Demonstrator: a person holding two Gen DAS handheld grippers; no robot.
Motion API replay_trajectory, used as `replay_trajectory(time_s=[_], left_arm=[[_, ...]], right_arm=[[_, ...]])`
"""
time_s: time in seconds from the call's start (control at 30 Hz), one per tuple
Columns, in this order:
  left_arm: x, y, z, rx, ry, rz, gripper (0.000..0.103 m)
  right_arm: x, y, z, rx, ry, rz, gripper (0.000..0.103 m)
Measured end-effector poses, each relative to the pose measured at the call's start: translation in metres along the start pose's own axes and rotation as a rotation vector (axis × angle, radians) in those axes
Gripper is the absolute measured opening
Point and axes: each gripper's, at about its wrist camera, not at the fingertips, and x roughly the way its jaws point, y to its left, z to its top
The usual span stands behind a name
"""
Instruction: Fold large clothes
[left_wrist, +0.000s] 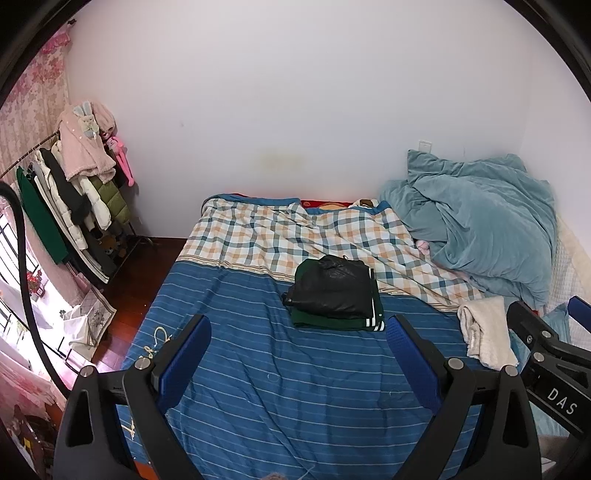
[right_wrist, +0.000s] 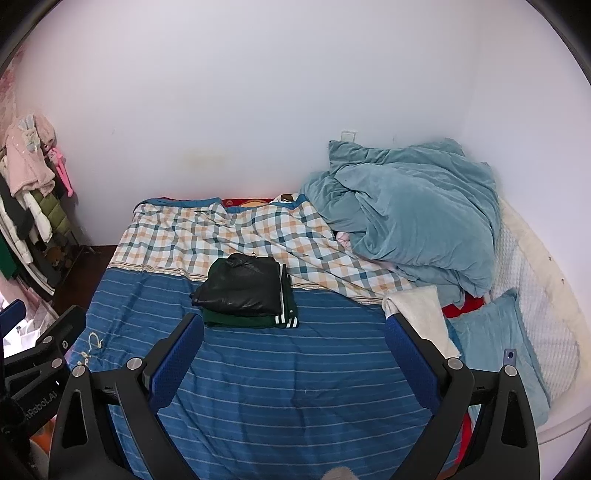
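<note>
Folded clothes (left_wrist: 334, 293) mid-frame on bed (left_wrist: 258, 369), L gripper (left_wrist: 297, 328) & R gripper (right_wrist: 293, 326) fingers spread, empty, towel (left_wrist: 487, 332) at right.

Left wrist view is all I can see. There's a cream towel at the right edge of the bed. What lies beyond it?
Observer: A light blue pillow lies just right of the cream towel, much of it outside your view.
Operator: Anything behind that pillow?
Observer: A white textured cover runs along the bed's right side.
Operator: Is the other gripper holding anything?
Observer: No. The right gripper is open and empty above the striped blue sheet, near the folded stack.
</note>
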Motion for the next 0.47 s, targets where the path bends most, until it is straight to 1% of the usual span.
replay_trajectory(time_s=[0.37, 0.47], left_arm=[[-0.0005, -0.0005, -0.0001, 0.003, -0.005, 0.000, 0.097], [-0.0008, -0.0027, -0.0002, 0.008, -0.012, 0.011, 0.097]], right_arm=[[-0.0026, 0.0014, -0.0033, 0.001, 0.001, 0.003, 0.100], [-0.0030, 0.0019, -0.0038, 0.001, 0.000, 0.003, 0.101]])
